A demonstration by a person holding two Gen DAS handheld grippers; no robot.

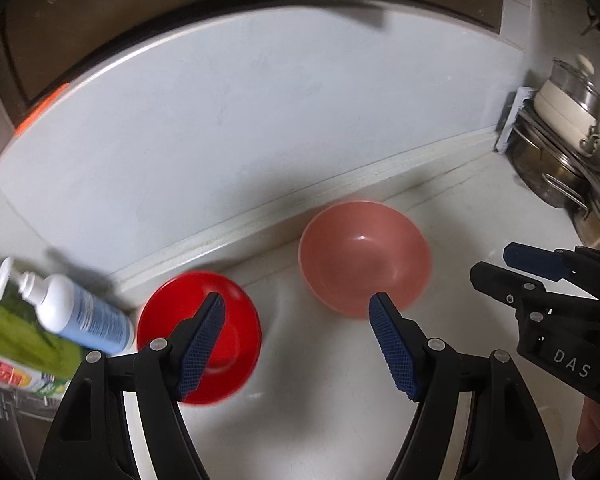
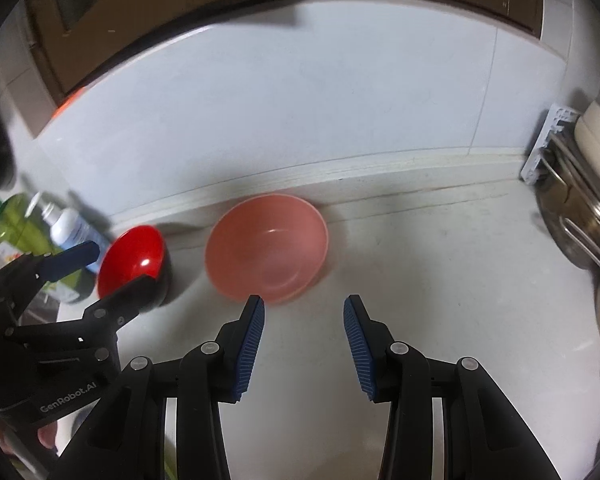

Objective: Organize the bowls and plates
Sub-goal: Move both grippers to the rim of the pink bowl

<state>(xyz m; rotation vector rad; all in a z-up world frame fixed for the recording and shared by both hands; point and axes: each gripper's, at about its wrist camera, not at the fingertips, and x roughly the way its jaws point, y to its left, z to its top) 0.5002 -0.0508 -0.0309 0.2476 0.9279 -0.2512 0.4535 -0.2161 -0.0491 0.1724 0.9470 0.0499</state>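
Bowls sit side by side on the table by the wall: pink bowl (image 2: 266, 247) just ahead-left of our right gripper (image 2: 304, 312), red bowl (image 1: 199, 337) under our left gripper's (image 1: 298, 308) left finger. Both sets of fingers are spread and empty. We judge right nearer pink, left nearer red.

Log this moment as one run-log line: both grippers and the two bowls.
left gripper: open, empty | right gripper: open, empty | red bowl: on counter | pink bowl: on counter, beside red bowl, apart
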